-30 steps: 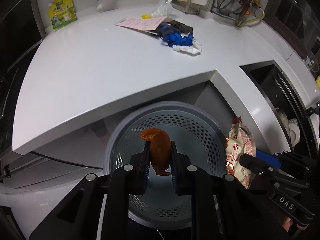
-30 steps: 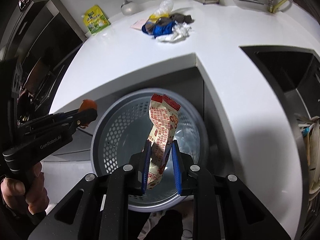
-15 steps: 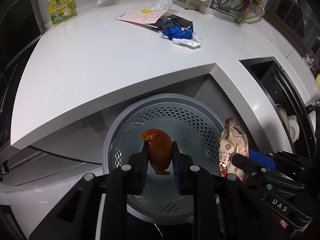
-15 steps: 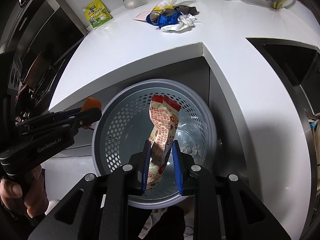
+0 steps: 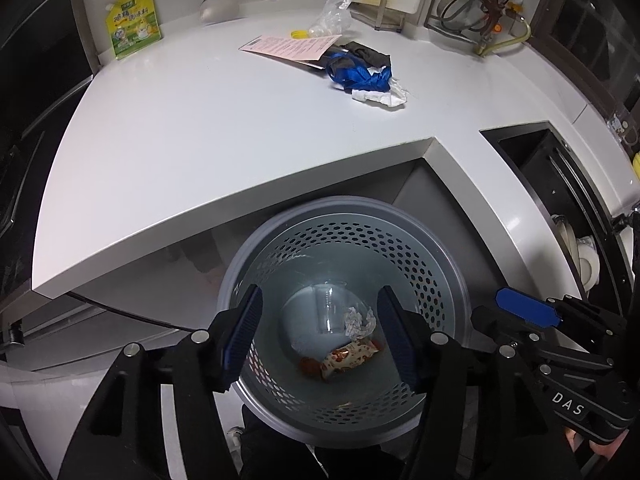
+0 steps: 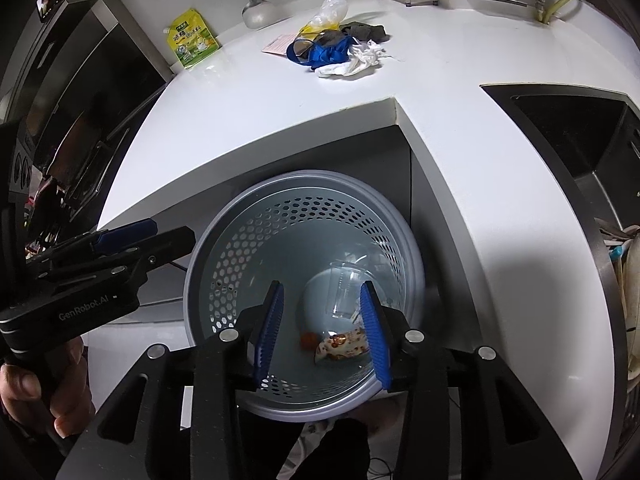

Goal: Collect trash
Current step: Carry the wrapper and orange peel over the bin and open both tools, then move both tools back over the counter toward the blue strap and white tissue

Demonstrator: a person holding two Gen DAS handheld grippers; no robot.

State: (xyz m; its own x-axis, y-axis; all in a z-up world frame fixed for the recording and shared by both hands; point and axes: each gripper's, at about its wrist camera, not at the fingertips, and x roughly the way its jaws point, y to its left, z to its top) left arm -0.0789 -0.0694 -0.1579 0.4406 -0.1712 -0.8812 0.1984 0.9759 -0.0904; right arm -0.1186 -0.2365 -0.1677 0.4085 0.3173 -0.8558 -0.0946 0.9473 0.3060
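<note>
Left gripper (image 5: 320,336) and right gripper (image 6: 322,332) are hovering over the perforated bin (image 5: 424,248), jaws open and empty; the snack wrapper (image 5: 350,354) and orange scrap (image 5: 309,365) are lying at its bottom beside a clear cup (image 5: 330,312). Remaining litter, a blue-and-white wad (image 5: 366,80) overlapping a pink paper (image 5: 294,46), is sitting well apart on the counter (image 5: 200,140); a careless grab there is likely snagging both. The counter's overhanging edge is standing between bin and litter.

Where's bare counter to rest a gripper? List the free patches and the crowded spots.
Free: the wide white countertop between the green pouch and the front edge; also the strip between the bin and the sink. Crowded: the back, around the pink paper, blue and white trash pile and plastic bag.
</note>
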